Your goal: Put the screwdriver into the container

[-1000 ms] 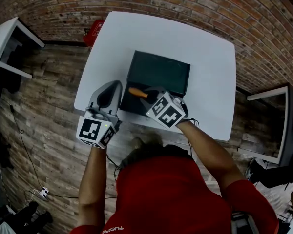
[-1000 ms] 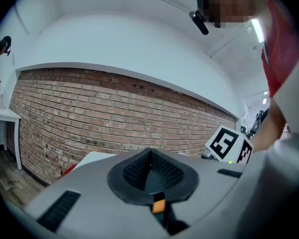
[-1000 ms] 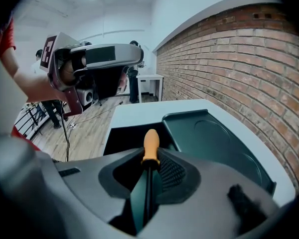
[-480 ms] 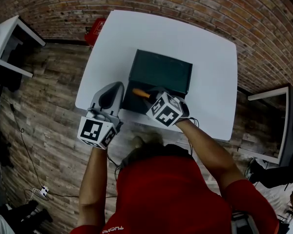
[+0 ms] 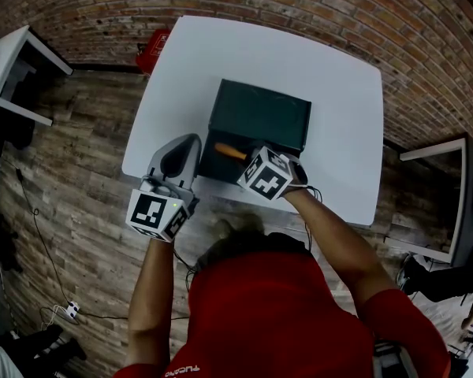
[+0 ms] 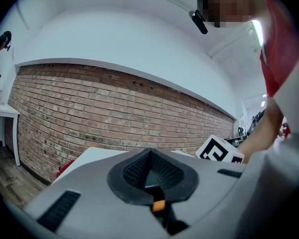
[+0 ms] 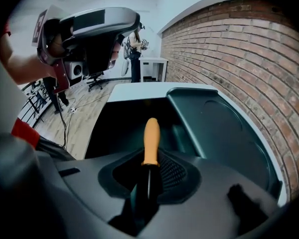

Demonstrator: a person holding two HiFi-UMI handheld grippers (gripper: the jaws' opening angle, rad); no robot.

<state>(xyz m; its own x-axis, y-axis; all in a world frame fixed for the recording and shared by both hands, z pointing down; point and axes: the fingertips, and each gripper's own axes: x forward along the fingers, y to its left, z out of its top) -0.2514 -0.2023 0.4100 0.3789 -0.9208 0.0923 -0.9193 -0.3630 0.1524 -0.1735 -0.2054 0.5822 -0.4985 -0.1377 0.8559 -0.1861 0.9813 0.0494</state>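
Note:
The screwdriver [image 5: 228, 151] has an orange handle and a dark shaft. My right gripper [image 5: 247, 156] is shut on its shaft, and the handle sticks out leftward over the container's near, dark open part. In the right gripper view the screwdriver [image 7: 150, 139] points straight ahead from the right gripper [image 7: 148, 177] above the dark green container [image 7: 217, 133]. The container [image 5: 260, 115] sits in the middle of the white table [image 5: 339, 93]. My left gripper [image 5: 183, 144] hovers at the table's near left edge, beside the container; the left gripper [image 6: 148, 172] has its pads together with nothing between them.
A red object [image 5: 151, 50] lies on the wooden floor beyond the table's far left corner. A white shelf [image 5: 12, 65] stands at the left, and another table [image 5: 449, 203] at the right. A brick wall [image 6: 114, 108] runs behind.

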